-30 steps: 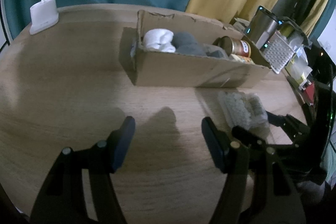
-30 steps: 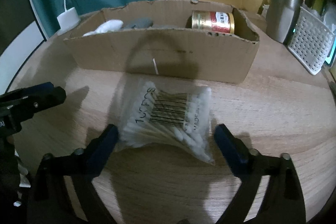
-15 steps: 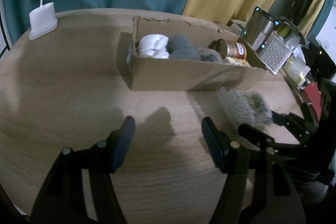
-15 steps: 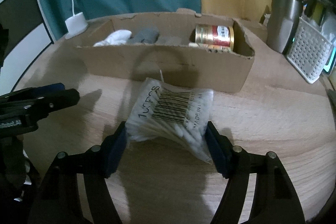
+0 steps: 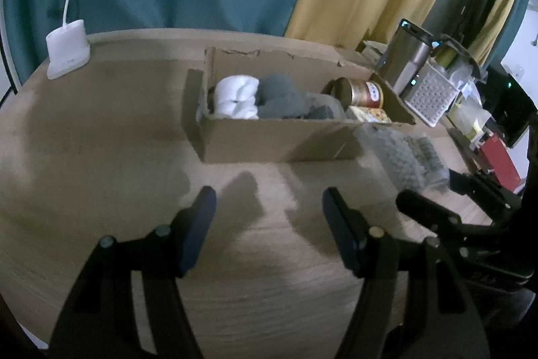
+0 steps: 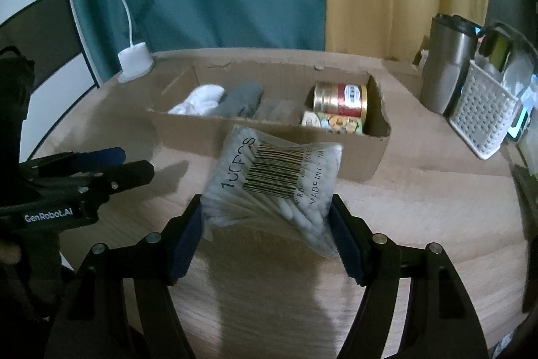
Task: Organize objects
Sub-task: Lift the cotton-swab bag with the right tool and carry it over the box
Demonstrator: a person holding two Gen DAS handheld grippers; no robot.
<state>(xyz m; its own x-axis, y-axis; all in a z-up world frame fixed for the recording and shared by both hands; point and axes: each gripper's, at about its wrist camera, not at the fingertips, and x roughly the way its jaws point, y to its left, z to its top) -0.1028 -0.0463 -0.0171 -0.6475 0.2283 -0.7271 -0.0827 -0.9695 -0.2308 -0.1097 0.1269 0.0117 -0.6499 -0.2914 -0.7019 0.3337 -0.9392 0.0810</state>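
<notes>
Item: clear plastic bag of white cotton swabs [image 6: 274, 180], light, soft, slippery; we judge a mid-bag hold best. Right tool [image 6: 269, 236] clamps its sides; left tool [image 5: 267, 229] wide open, empty

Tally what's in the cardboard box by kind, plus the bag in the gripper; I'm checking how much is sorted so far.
White cloth bundle: 1
Grey cloth bundles: 2, possibly 3; they overlap
Cans: 2, red-gold one above an illustrated one
Cotton swab bag, clamped in the right gripper, outside the cardboard box: 1
Total: 6, perhaps 7
</notes>
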